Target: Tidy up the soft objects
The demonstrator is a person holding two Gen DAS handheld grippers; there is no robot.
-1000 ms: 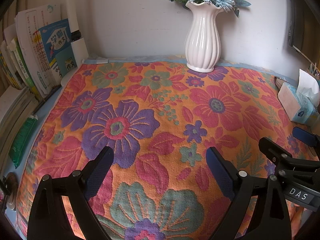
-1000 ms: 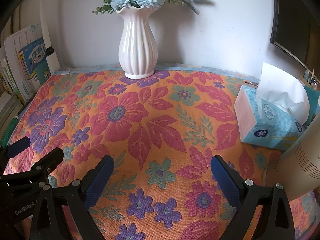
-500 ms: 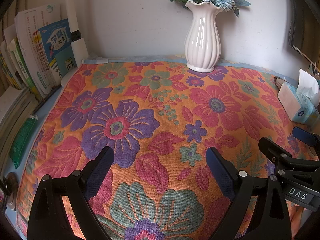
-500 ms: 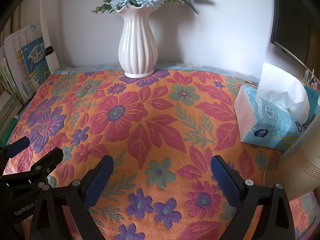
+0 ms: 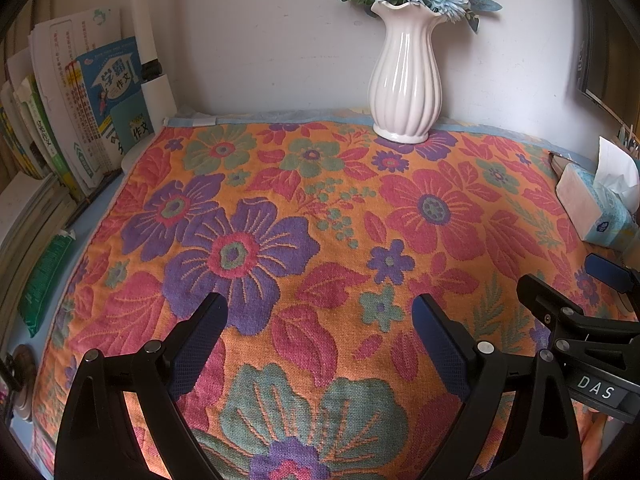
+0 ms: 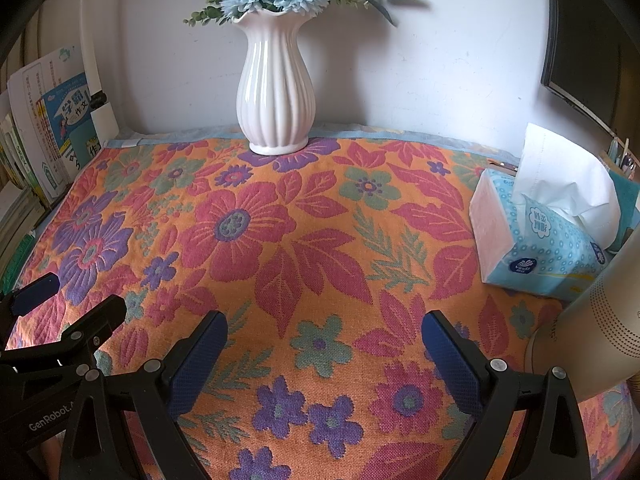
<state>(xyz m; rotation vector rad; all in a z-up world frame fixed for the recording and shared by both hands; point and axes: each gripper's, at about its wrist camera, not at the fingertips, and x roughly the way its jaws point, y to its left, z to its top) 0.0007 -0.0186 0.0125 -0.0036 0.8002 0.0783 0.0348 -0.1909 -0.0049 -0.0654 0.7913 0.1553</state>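
Note:
An orange cloth (image 5: pixel 344 208) (image 6: pixel 320 240) with red, purple and green flowers lies spread flat over the table. My left gripper (image 5: pixel 320 320) hovers over its near part, open, with only cloth showing between its blue-padded fingers. My right gripper (image 6: pixel 324 336) stands beside it to the right, also open and holding nothing. Each gripper shows at the edge of the other's view: the right gripper (image 5: pixel 576 292) at the right of the left wrist view, the left gripper (image 6: pixel 68 308) at the left of the right wrist view.
A white ribbed vase (image 5: pixel 406 80) (image 6: pixel 276 96) with blue flowers stands on the cloth's far edge by the wall. A blue tissue pack (image 6: pixel 540 240) (image 5: pixel 596 204) sits at the right, a beige rounded object (image 6: pixel 600 320) near it. Books (image 5: pixel 80 120) stand along the left.

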